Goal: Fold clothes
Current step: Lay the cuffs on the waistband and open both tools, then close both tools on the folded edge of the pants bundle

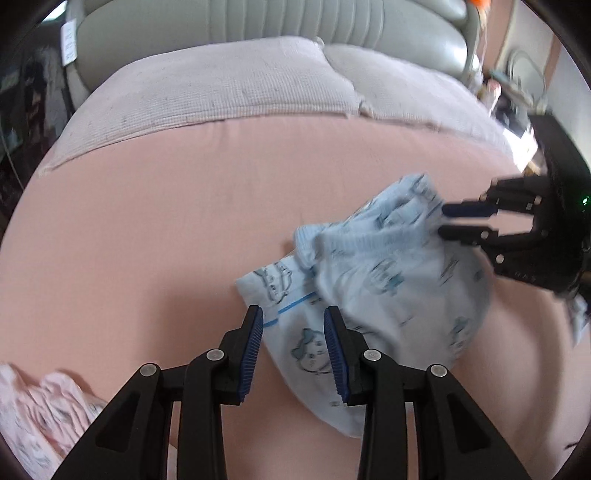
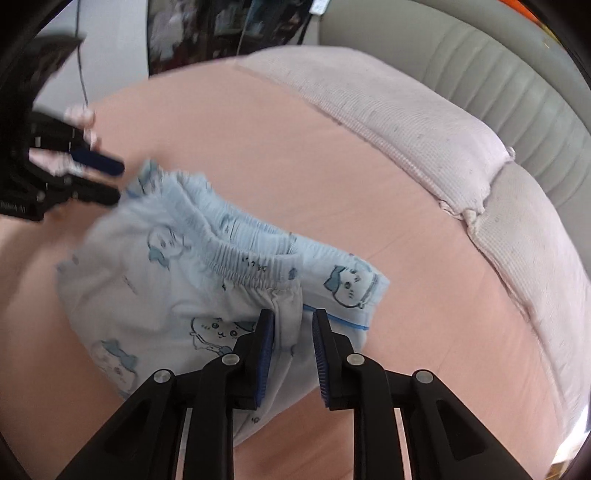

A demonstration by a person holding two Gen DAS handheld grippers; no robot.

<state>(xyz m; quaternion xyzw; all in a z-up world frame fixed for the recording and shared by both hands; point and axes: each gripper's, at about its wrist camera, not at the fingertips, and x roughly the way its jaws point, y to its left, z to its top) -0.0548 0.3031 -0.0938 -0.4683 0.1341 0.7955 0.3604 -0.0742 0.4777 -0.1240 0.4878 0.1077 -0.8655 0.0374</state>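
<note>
Pink-sheeted bed [image 1: 184,221], two pale pillows [image 1: 221,85], padded grey headboard [image 1: 295,18].

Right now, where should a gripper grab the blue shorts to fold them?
Probably the blue shorts by the gathered waistband, coming from the open left end beside the left gripper. The band stands up thick and ridged, easier to pinch than the flat cloth.

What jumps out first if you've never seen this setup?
Light blue cartoon-print shorts lie bunched in the middle of a pink bed sheet. Two black grippers with blue pads flank them, both open: the left gripper near one end, the right gripper over the other. Pale pillows sit behind.
</note>
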